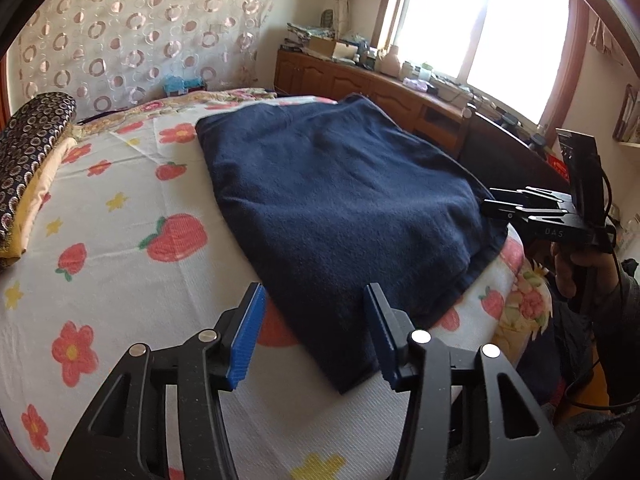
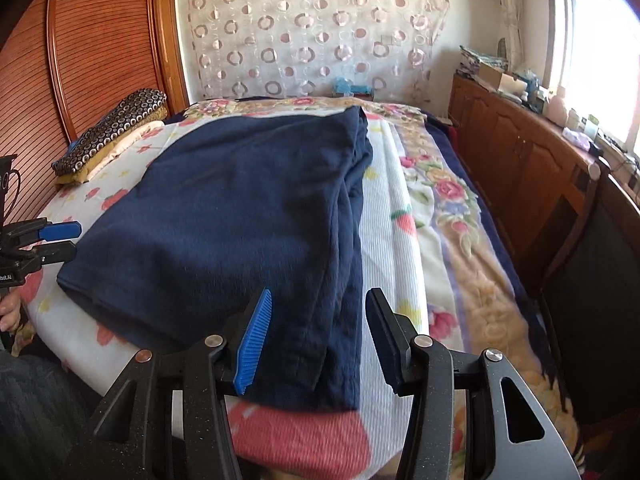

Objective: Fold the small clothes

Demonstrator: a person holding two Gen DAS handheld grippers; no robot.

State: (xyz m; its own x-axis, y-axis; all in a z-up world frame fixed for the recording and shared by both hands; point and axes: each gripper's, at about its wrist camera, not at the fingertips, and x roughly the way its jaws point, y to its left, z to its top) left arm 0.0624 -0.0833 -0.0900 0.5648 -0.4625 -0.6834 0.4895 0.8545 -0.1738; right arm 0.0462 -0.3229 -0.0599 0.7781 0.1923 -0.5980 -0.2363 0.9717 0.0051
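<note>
Navy garment [image 2: 248, 208] lies flat on the bed [image 1: 120, 208], long axis running away from both tools, near hem between the released left tool [image 1: 314, 336] and released right tool [image 2: 318, 340].

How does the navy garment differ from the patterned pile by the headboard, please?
The navy garment is one plain dark blue, spread wide across the middle of the bed; the patterned pile is dark cloth with small rings over yellow and pale layers, tucked into a compact stack at the bed's edge. The garment lies between the open left gripper and right gripper; the pile sits far from both. Both rest on the strawberry sheet.
</note>
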